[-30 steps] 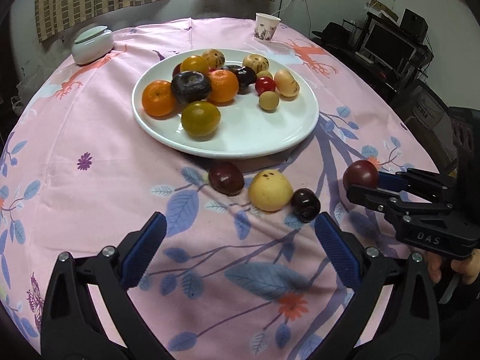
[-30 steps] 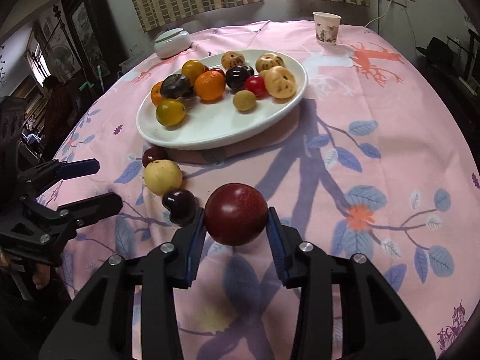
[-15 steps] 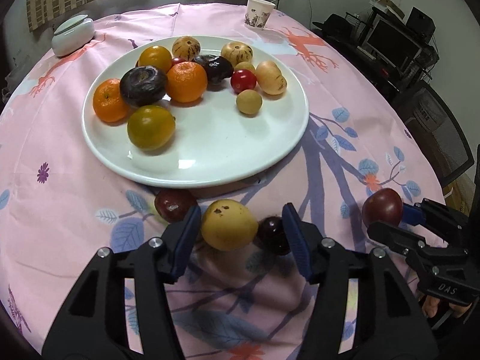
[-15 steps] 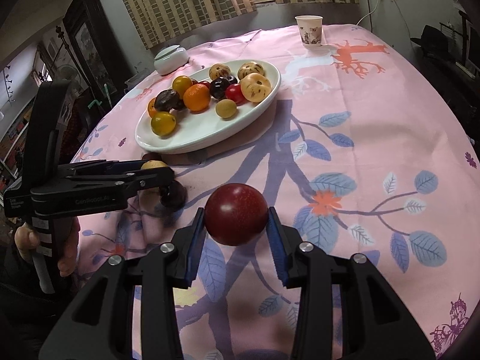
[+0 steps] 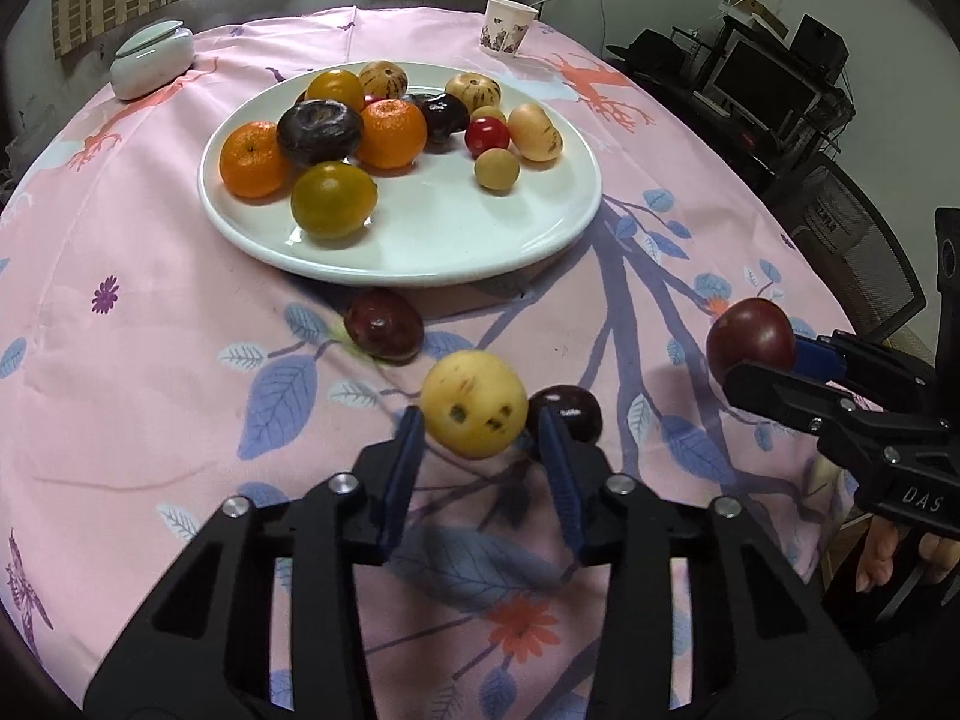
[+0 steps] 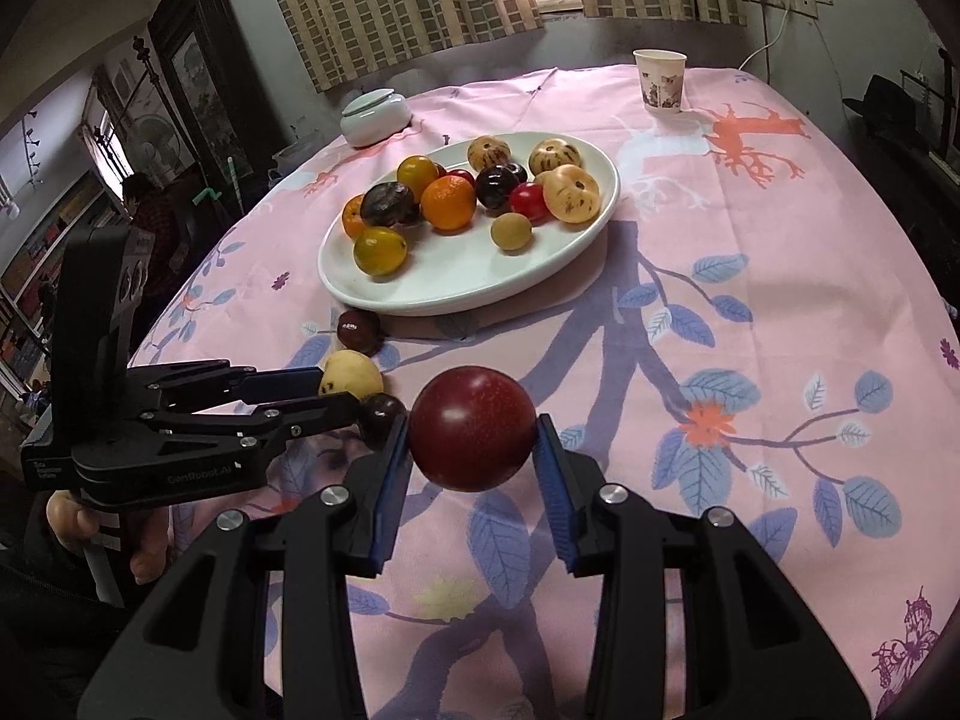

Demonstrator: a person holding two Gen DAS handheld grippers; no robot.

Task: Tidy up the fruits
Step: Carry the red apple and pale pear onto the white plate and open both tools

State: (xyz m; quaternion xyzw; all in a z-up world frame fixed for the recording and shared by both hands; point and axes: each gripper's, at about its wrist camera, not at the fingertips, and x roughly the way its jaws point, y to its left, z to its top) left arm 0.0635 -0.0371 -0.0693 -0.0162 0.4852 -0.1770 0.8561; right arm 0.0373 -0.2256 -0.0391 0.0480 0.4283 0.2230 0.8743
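Just below the white plate, on the pink cloth, a yellow fruit is now being pinched by the left gripper, whose jaws were spread wide a second ago, well short of the plate. Beside the plate's near rim, a dark red fruit and a dark plum are lying. To the plate's right, a red plum is still being clamped by the right gripper. "DAS" is being shown on the right gripper's body and "GenRobot.AI" on the left's.
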